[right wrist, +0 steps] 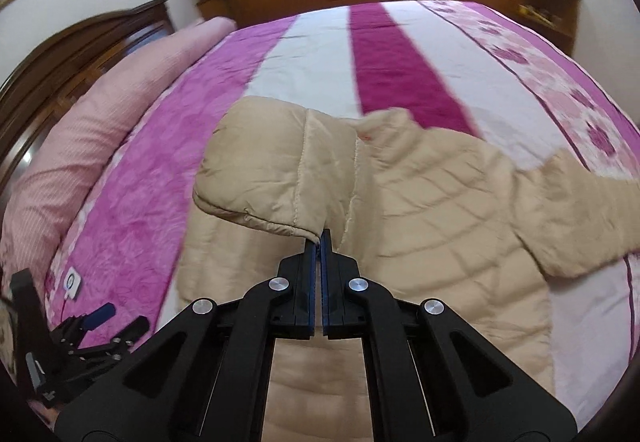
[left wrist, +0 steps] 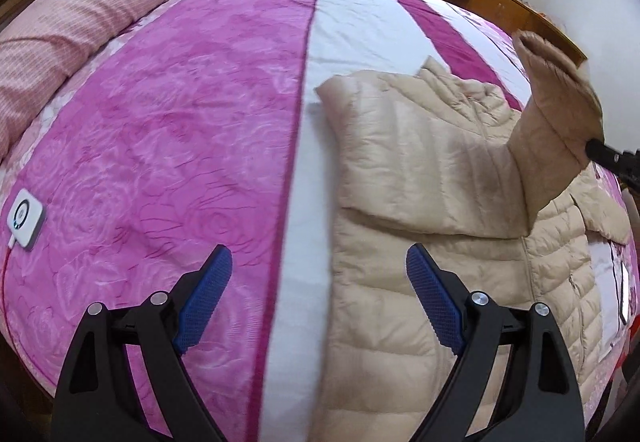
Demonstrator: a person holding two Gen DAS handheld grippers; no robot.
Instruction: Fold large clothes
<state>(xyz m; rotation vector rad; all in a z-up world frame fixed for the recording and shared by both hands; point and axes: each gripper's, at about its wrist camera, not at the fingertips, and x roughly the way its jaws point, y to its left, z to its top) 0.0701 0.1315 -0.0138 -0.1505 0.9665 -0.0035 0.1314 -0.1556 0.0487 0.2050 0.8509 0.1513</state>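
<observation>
One sleeve of the beige jacket is pinched at its cuff edge by the right gripper, jaws pressed together and lifted over the jacket body. The left gripper hovers with jaws spread and empty over the jacket's left edge. The jacket lies flat on the bed, long axis running away from both grippers, collar at the far end.

Beige quilted puffer jacket on a bedspread striped pink, white and magenta with rose patterns; pink striped duvet; black grippers' fingers blue.
</observation>
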